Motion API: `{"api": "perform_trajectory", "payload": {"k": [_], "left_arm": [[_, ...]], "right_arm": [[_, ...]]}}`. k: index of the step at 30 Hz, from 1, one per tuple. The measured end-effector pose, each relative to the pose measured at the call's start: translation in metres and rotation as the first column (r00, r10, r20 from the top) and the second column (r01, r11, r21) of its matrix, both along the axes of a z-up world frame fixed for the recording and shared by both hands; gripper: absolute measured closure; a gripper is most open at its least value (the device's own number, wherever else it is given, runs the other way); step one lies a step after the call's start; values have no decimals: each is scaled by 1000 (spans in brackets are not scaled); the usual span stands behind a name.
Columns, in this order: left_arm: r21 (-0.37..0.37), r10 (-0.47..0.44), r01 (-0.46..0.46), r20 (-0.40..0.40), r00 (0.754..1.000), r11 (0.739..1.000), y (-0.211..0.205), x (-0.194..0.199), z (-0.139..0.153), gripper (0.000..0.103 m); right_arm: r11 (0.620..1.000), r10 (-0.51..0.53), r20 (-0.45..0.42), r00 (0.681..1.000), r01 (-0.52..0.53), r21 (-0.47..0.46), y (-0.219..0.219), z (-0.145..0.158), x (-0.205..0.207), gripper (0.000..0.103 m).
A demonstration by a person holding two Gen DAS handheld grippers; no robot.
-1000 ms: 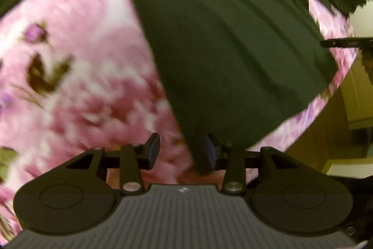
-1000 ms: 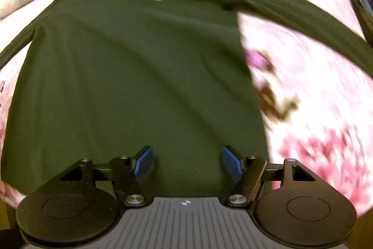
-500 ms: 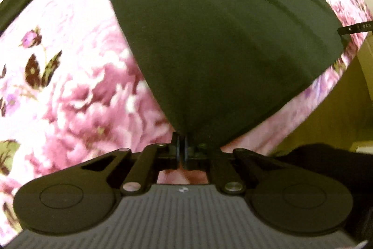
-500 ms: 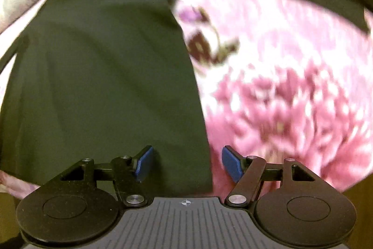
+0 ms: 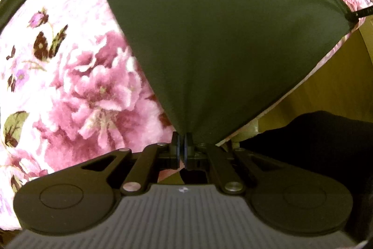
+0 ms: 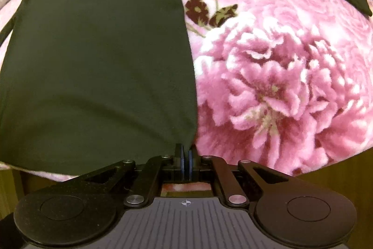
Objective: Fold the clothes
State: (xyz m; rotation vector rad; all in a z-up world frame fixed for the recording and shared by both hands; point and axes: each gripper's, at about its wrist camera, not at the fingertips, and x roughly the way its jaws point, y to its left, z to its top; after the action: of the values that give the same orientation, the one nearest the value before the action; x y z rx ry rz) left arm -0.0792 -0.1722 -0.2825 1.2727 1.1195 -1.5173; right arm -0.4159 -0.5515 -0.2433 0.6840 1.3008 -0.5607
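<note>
Left wrist view: left gripper (image 5: 182, 146) low at the blanket's (image 5: 70, 85) near edge, jaws pressed together on the shirt's (image 5: 209, 27) bottom corner. Right wrist view: right gripper (image 6: 185, 159) likewise, jaws pinched shut on the other hem corner of the shirt (image 6: 93, 62), spread flat over the floral blanket (image 6: 279, 62).

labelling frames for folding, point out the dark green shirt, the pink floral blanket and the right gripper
dark green shirt (image 6: 98, 67), right wrist view, middle of its body
pink floral blanket (image 6: 275, 90), right wrist view, large bloom
right gripper (image 6: 185, 159), right wrist view, between closed fingertips
</note>
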Motion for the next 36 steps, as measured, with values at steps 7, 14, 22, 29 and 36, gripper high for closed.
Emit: {"api": "perform_trajectory", "payload": {"k": [7, 14, 22, 29, 36], "left_arm": [[38, 90, -91, 35, 995, 995, -3, 10, 18, 92], [-77, 199, -189, 138, 970, 979, 2, 19, 81, 67], [-278, 323, -290, 79, 943, 916, -6, 15, 172, 40], [-418, 296, -257, 29, 955, 871, -10, 41, 211, 33], [-493, 164, -106, 75, 984, 863, 15, 90, 225, 30]], "right_arm": [[995, -104, -29, 994, 103, -15, 9, 20, 0, 56], [985, -131, 77, 988, 138, -99, 17, 81, 5, 17], [986, -126, 234, 964, 149, -81, 34, 137, 83, 17], [970, -133, 329, 935, 191, -148, 80, 183, 120, 17], [931, -241, 348, 906, 317, -180, 149, 200, 141, 17]]}}
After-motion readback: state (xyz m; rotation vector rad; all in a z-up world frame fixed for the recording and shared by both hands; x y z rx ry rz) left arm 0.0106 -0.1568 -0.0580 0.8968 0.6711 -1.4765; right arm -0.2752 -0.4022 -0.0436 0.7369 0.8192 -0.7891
